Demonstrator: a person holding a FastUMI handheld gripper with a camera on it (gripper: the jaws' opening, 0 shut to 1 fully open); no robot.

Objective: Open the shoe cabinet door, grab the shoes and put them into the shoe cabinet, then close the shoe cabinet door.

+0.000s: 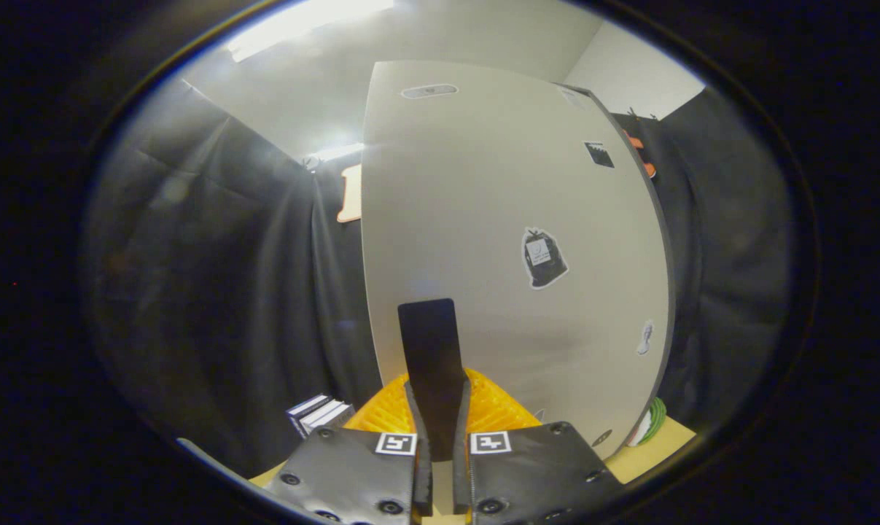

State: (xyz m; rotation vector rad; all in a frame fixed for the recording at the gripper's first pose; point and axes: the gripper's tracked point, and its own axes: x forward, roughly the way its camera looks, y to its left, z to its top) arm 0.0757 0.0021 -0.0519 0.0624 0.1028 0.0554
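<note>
down at the bottom middle of the frame sat the gripper point(441, 419), its two fingers drawn nearly together and pinching a thin dark handle point(431, 350), a flat upright tab that rose between them. both fingers looked pressed against its sides, so i took the tongs as clenched on it, with only a sliver of gap left.

that handle belonged to the shoe cabinet door point(512, 240), a pale flat panel filling the centre and right of the frame, dotted with a few small stickers. whether the door was shut or ajar i could not tell from where i stood. behind the fingers, low in the middle, lay something orange and ribbed point(491, 408), possibly the shoe or a basket; too little of it showed to say. some boxes point(319, 414) stood just left of it at the lower left, and a bit of wooden floor point(655, 448) showed at the lower right.

to my eye the danger was the grip itself: the tab was slim and smooth, and a pull angled off its line could let it slide out of the fingers, so the door would swing loose. a swinging door might also catch the orange thing so close beneath it.
</note>
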